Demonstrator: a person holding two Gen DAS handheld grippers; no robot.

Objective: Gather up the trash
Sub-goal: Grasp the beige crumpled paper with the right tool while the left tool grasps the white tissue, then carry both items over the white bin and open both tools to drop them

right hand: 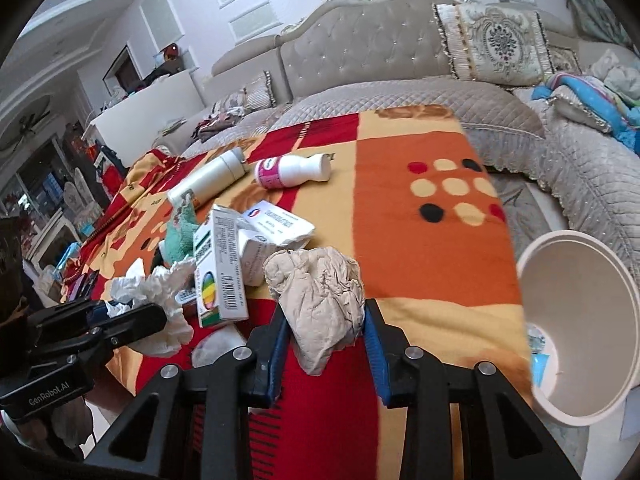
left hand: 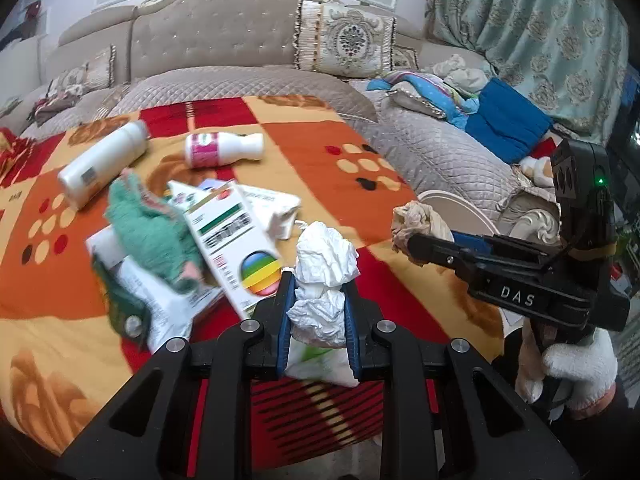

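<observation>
Above the patchwork blanket of orange, red and cream squares (left hand: 304,152) that is covering the table, the left gripper (left hand: 319,300) is pinching a crumpled white tissue wad (left hand: 326,264) between its blue-padded fingers (left hand: 285,320), the jaws drawn narrow around the paper, which is bulging up past the fingertips. To the right of that wad, the right gripper (right hand: 325,320) is clamping a crumpled beige paper wad (right hand: 320,296), its jaws set somewhat wider around the bigger lump; in the left wrist view the same beige wad (left hand: 416,220) is sticking out of the black tool's tip. Right of the beige wad, off the blanket's edge, a round white plastic bin (right hand: 580,328) is standing lower than the table with its mouth tilted toward the camera; something blue and white is lying at its bottom, too small to identify.

Left of the white tissue wad, a litter pile is lying on the blanket: a white carton with a rainbow-striped ball logo (left hand: 236,240), a fuzzy green cloth (left hand: 152,232) draped partly over it, and a flattened white medicine box (right hand: 276,220) just behind. Farther back from the pile, a plain white plastic bottle (left hand: 102,160) and a white bottle with a pink label (left hand: 224,149) are lying on their sides, near each other but apart. Behind the blanket, a beige tufted sofa (left hand: 216,36) is carrying an embroidered cushion (left hand: 346,40).
</observation>
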